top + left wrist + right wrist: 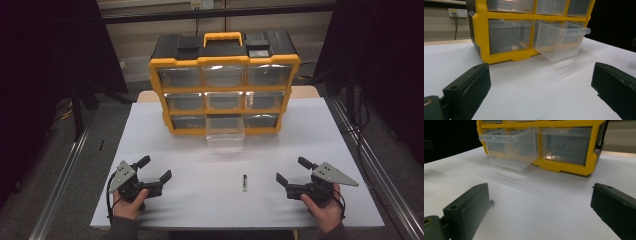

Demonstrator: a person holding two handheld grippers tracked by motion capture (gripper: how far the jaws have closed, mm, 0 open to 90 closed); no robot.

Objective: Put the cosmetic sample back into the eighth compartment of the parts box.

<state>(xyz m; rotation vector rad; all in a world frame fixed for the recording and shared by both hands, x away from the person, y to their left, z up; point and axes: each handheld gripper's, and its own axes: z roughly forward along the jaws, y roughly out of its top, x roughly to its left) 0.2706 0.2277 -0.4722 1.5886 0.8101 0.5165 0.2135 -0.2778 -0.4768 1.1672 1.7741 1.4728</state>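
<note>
Both grippers are sitting nearest us at the table's front edge, each in a hand: left gripper (156,170) and right gripper (290,171), jaws spread wide, nothing between the pads. In the left gripper view we're seeing bare white table (536,95) between its fingers (466,90); same for the right gripper's fingers (466,207) in its own view.

What we're working with: a small dark pin-like part (244,182) (too small to tell what exactly, maybe a screw or bit) lying flat on the table, well apart from the left fingers, nearer the right ones, off their tips toward the table's middle. In the right gripper view a little grey stub (491,201) is peeking out just beside the left-hand jaw, prob. that same part.

Beyond the fingertips, the yellow organizer (225,62) is standing w/ its bottom-middle clear drawer (226,132) pulled out and tipping down toward us.

Our read: the step is picking up the part and dropping it in that drawer. To do it well, we're swinging the right gripper over so the part lies between the pads, crossways to them, pads low to the table. Closing slowly matters, since a thin part can roll or skid on a smooth top.
</note>
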